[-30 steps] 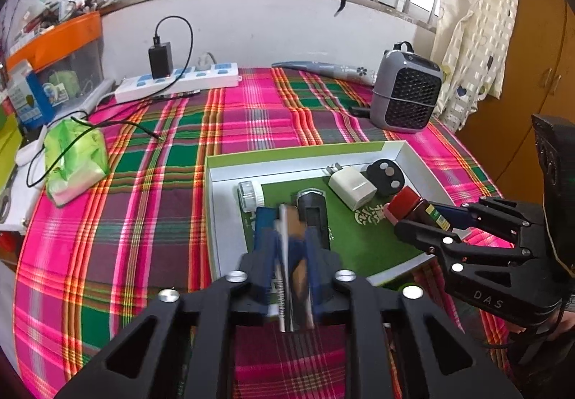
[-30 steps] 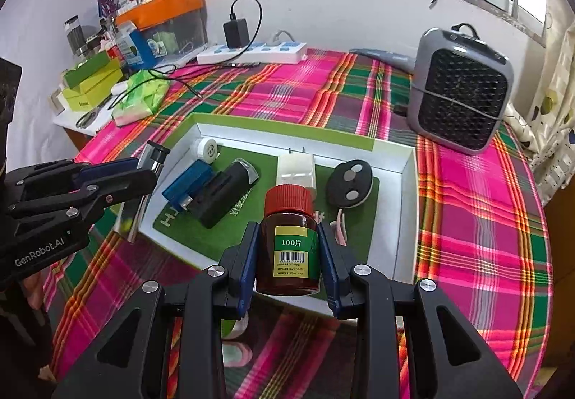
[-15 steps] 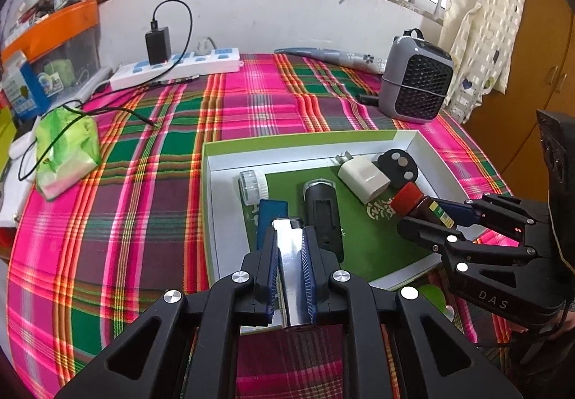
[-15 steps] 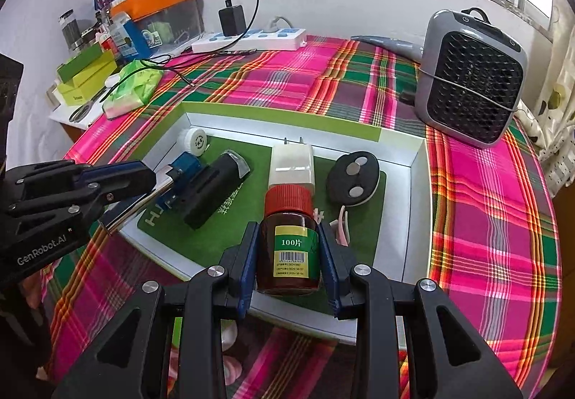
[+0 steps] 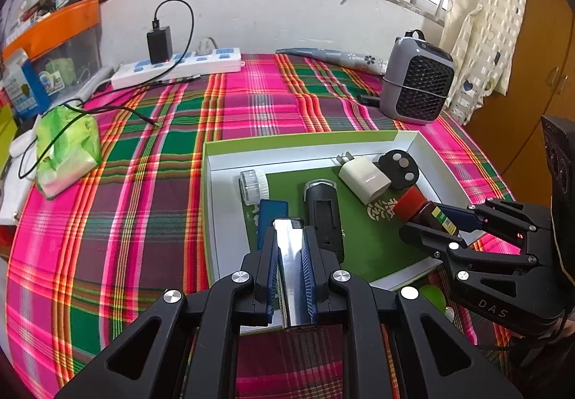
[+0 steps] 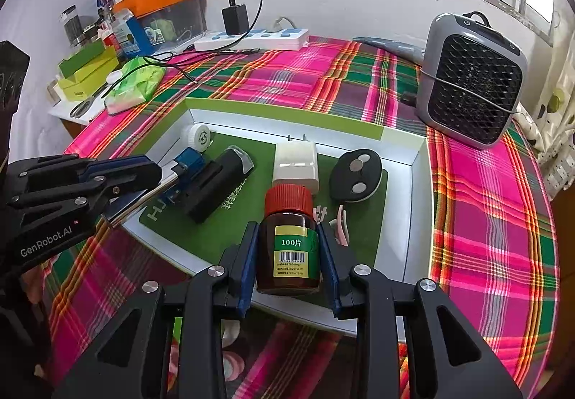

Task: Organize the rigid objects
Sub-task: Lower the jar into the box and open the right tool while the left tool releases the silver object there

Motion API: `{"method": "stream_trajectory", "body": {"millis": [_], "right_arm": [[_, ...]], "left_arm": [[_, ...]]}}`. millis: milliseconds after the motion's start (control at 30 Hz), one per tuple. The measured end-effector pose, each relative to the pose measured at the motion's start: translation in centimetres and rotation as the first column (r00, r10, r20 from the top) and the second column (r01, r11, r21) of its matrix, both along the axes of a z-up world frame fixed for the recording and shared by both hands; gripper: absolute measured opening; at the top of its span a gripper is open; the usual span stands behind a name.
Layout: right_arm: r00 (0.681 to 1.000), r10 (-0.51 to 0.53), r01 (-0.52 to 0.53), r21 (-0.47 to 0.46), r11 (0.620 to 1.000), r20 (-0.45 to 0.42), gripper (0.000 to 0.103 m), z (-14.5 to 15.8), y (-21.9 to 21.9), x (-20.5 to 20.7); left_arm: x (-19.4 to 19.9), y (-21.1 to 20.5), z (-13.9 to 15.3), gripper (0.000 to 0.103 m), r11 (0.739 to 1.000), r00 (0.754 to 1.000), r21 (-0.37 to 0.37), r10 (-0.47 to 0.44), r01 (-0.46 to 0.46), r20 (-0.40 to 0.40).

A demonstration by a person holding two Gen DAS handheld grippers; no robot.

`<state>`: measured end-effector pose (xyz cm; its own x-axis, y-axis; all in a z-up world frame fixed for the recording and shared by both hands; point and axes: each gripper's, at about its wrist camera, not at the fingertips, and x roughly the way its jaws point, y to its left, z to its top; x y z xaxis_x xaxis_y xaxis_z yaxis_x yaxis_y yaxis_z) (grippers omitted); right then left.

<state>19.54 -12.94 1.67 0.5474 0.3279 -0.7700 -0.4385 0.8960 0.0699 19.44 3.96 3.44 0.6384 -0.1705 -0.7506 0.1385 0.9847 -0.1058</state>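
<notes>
A shallow green-lined box (image 5: 215,190) is lying on the plaid tablecloth (image 5: 143,183), and it is already holding a black case (image 5: 323,216), a white charger (image 5: 363,180), a dark key fob (image 5: 399,163), a blue block (image 5: 273,212) and a white cap (image 5: 253,183), so most of the sorting is looking done. Two things are waiting to go in. The right gripper (image 6: 289,266) is clamping a brown bottle (image 6: 287,251) with a red lid, hanging above the box's near edge, right of centre. The left gripper (image 5: 290,277) is pinching a slim metal lighter (image 5: 289,266), jaws nearly together, over the box's near left part, just near of the blue block. Compared with a second ago, the lighter has gone from a blurred, tilted shape outside the box's near rim to lying steady along the fingers over the box; the bottle is sitting where it was.
</notes>
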Motion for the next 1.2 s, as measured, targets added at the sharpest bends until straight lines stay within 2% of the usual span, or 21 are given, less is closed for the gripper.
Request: {"method": "stream_trajectory", "body": {"millis": [233, 867, 1200], "right_arm": [[1.0, -0.005, 0.005, -0.005, 1.0, -0.005, 0.033, -0.3, -0.2, -0.1], [1.0, -0.015, 0.014, -0.005, 1.0, -0.001, 0.033, -0.3, -0.1, -0.1], [0.999, -0.036, 0.036, 0.007, 0.999, 0.005, 0.036, -0.1, -0.4, -0.7]], "left_arm": [[0.0, 0.0, 0.0, 0.014, 1.0, 1.0, 0.001, -0.001, 0.001, 0.002], [-0.5, 0.0, 0.0, 0.028, 1.0, 1.0, 0.003, 0.007, -0.007, -0.003], [-1.5, 0.2, 0.3, 0.029, 1.0, 1.0, 0.003, 0.015, -0.015, 0.009]]}}
